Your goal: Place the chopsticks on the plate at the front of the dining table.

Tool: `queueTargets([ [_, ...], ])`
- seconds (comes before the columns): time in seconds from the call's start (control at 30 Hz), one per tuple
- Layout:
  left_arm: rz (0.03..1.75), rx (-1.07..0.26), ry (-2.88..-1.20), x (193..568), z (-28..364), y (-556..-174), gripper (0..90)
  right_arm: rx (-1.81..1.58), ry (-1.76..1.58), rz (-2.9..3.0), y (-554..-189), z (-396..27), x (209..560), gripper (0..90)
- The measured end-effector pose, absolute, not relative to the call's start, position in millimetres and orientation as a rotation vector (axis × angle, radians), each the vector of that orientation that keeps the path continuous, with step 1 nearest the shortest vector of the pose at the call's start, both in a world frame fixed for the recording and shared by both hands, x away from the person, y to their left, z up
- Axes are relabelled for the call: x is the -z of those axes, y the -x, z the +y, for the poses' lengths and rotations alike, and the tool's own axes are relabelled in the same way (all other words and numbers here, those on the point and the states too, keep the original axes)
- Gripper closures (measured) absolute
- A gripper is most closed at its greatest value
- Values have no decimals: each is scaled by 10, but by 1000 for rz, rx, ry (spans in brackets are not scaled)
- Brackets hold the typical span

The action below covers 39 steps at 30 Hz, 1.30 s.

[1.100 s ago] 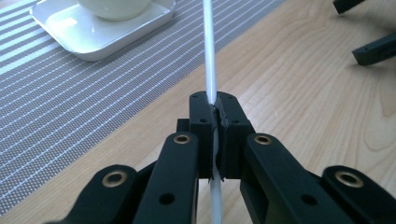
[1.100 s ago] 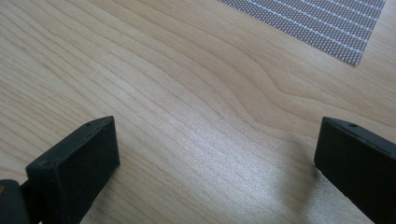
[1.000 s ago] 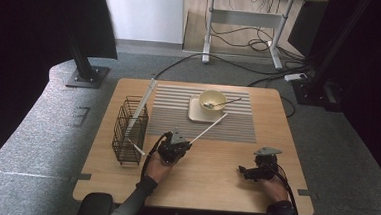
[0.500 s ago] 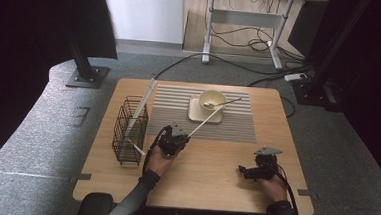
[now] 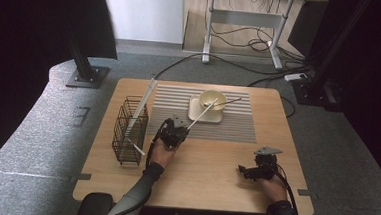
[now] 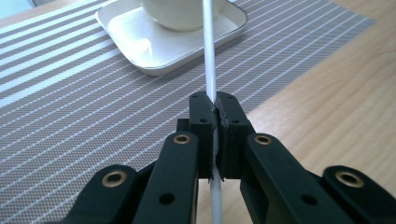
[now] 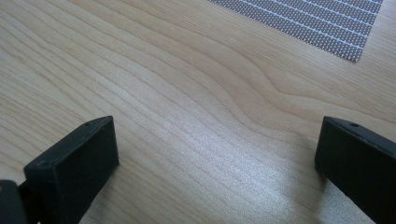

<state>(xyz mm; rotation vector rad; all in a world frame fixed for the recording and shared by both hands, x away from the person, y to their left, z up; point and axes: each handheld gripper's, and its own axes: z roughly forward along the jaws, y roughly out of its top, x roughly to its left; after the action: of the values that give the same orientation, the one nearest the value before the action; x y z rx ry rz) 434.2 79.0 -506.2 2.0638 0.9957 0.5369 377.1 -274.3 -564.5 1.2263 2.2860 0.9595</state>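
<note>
White and thin, the chopstick is pinched between the pressed-together jaws of the left gripper, its far end reaching up to the cream bowl on the small white tray atop the striped placemat. The right gripper rests near the table's front edge, jaws spread wide over bare wood. By my reading the step is carrying the chopstick to the bowl; next it should be lowered so its tip rests on the rim, then released gently

Thin white chopstick, tilted, tip over bowl, clamped mid-shaft
</note>
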Motion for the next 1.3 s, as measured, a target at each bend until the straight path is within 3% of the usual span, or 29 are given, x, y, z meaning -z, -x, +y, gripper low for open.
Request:
queueTargets([
  [1.3, 1208, -628, -2022, 5220, 834, -4995, 857, -960, -1228, 2286, -3771, -2741, 5645, 0],
])
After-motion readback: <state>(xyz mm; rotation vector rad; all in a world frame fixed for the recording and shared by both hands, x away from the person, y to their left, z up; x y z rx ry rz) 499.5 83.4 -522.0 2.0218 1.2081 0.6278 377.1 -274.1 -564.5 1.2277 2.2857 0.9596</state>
